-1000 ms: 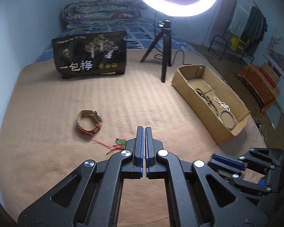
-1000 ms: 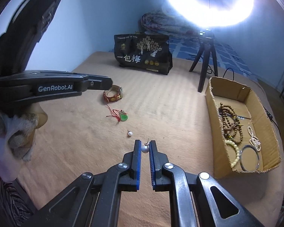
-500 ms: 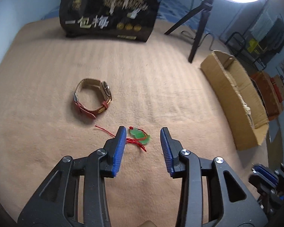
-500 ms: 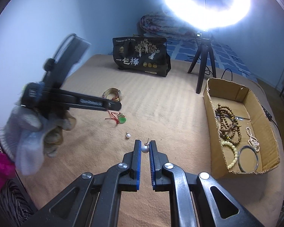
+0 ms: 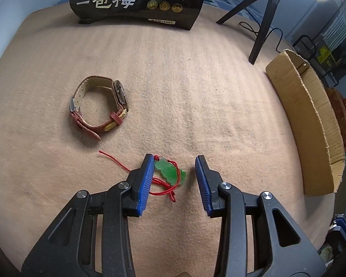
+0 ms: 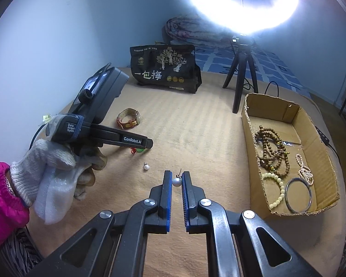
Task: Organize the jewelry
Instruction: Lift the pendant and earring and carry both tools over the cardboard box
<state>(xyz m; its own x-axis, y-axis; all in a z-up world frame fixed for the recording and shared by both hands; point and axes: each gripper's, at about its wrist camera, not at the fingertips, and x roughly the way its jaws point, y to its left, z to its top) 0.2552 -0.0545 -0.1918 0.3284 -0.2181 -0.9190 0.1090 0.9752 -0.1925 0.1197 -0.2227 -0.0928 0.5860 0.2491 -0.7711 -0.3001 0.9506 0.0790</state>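
Note:
My left gripper is open and low over the tan blanket, its blue pads on either side of a green jade pendant on a red cord. A red-strapped wristwatch lies to its upper left. My right gripper is shut on a pearl earring. A second pearl earring lies loose on the blanket left of it. The left gripper shows in the right wrist view, over the pendant. The cardboard box on the right holds bead bracelets, a pearl string and a metal bangle.
A black printed bag stands at the back. A ring light on a black tripod stands next to the box's far end. The box also shows at the right in the left wrist view.
My left gripper opened, moved forward and came down around the green pendant. My right gripper stayed still, shut on the pearl earring.

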